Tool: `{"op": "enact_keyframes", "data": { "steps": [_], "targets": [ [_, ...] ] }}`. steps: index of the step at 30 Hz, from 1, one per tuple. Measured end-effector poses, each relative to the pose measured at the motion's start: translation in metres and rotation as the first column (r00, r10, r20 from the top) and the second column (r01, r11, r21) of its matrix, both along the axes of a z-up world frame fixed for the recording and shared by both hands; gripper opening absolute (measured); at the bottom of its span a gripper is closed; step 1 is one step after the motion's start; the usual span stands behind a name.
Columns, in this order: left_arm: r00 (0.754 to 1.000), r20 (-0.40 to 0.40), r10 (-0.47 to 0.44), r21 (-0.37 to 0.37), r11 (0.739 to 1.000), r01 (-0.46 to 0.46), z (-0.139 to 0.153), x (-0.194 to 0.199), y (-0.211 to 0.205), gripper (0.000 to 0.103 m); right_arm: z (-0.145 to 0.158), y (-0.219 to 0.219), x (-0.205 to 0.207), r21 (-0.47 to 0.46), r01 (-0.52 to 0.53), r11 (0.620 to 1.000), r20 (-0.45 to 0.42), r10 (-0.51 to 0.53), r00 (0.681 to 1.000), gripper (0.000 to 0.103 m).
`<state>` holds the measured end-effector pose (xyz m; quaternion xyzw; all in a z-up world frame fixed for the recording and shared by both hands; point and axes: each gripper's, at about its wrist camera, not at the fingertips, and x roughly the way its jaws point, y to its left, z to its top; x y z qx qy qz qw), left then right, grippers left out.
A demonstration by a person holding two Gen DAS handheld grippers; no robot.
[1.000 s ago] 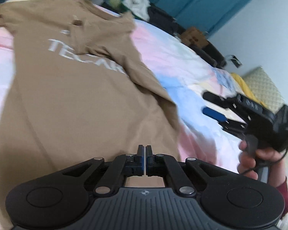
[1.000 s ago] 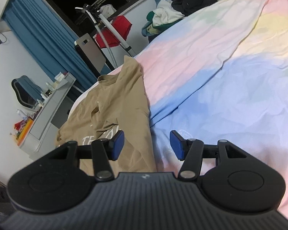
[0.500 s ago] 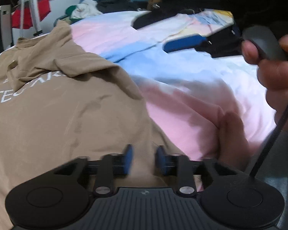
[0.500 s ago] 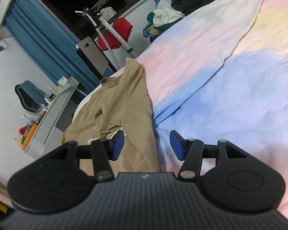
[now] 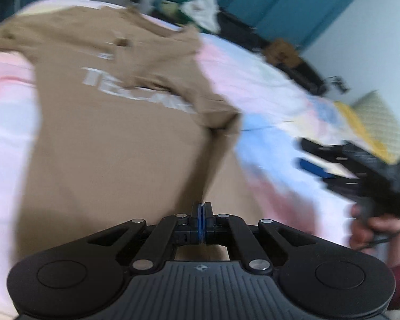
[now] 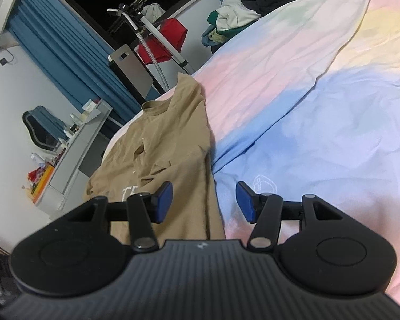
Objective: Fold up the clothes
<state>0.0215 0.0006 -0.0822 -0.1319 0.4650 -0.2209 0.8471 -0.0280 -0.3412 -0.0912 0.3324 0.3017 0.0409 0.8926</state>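
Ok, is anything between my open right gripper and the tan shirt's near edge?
Nothing visible. The right gripper hangs open over the tan shirt's side edge, with only pastel bedsheet beside it. The left gripper is shut at the shirt's hem; blur hides whether it pinches cloth.

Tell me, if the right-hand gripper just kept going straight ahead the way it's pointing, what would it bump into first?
Most likely the bedsheet. The right gripper is open, pointing along the right edge of the tan T-shirt, so it might brush that edge first; depth is hard to judge here.
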Motion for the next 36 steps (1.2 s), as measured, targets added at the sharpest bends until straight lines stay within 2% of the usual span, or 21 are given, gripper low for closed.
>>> {"op": "enact_keyframes", "data": {
  "steps": [2,5,11,15,18,21,23,25,26,28,32,36],
  "targets": [
    [0.999,-0.024,0.034,0.087,0.996,-0.032,-0.011,0.006,0.008,0.001,0.0,0.002,0.001,-0.011,-0.002,1.0,-0.01,0.002,1.0,0.056],
    [0.999,-0.035,0.027,0.14,0.99,-0.022,-0.026,0.007,0.008,0.002,-0.001,0.006,0.004,-0.037,-0.009,0.999,-0.033,0.008,0.999,0.056],
    [1.0,0.008,-0.01,0.151,0.988,0.009,-0.019,0.0,0.006,0.004,-0.006,0.017,0.012,-0.074,-0.066,0.995,-0.088,0.06,0.994,0.056],
    [1.0,0.001,0.021,0.114,0.993,-0.021,-0.018,-0.002,0.014,0.007,-0.018,0.031,0.022,-0.075,-0.151,0.986,-0.173,0.136,0.976,0.056],
    [0.999,-0.003,0.033,0.069,0.997,-0.032,-0.019,-0.005,0.017,0.018,-0.023,0.048,0.027,-0.119,-0.215,0.969,-0.225,0.184,0.957,0.056],
    [0.999,-0.013,0.032,-0.001,0.999,-0.032,-0.019,-0.008,0.02,0.026,-0.02,0.058,0.023,-0.124,-0.247,0.961,-0.227,0.215,0.95,0.056],
    [0.999,-0.009,0.034,-0.032,0.999,-0.035,-0.017,-0.012,0.022,0.03,-0.012,0.065,0.014,-0.164,-0.246,0.955,-0.205,0.211,0.956,0.056],
    [1.0,0.008,-0.008,-0.037,0.999,0.008,-0.016,-0.014,0.016,0.03,-0.004,0.072,0.005,-0.207,-0.253,0.945,-0.18,0.217,0.959,0.056],
    [0.999,0.017,-0.029,-0.039,0.999,0.03,-0.016,-0.016,0.014,0.031,-0.004,0.075,0.004,-0.201,-0.268,0.942,-0.18,0.233,0.956,0.056],
    [0.997,0.034,-0.069,-0.055,0.996,0.071,-0.013,-0.019,0.009,0.033,-0.008,0.082,0.01,-0.21,-0.297,0.931,-0.226,0.25,0.942,0.055],
    [0.988,0.072,-0.135,-0.104,0.984,0.142,-0.008,-0.027,0.003,0.042,-0.024,0.086,0.03,-0.275,-0.272,0.922,-0.332,0.175,0.927,0.054],
    [0.991,0.075,-0.11,-0.118,0.986,0.118,-0.008,-0.027,0.007,0.046,-0.035,0.09,0.039,-0.263,-0.315,0.912,-0.397,0.196,0.897,0.055]
  ]
}}
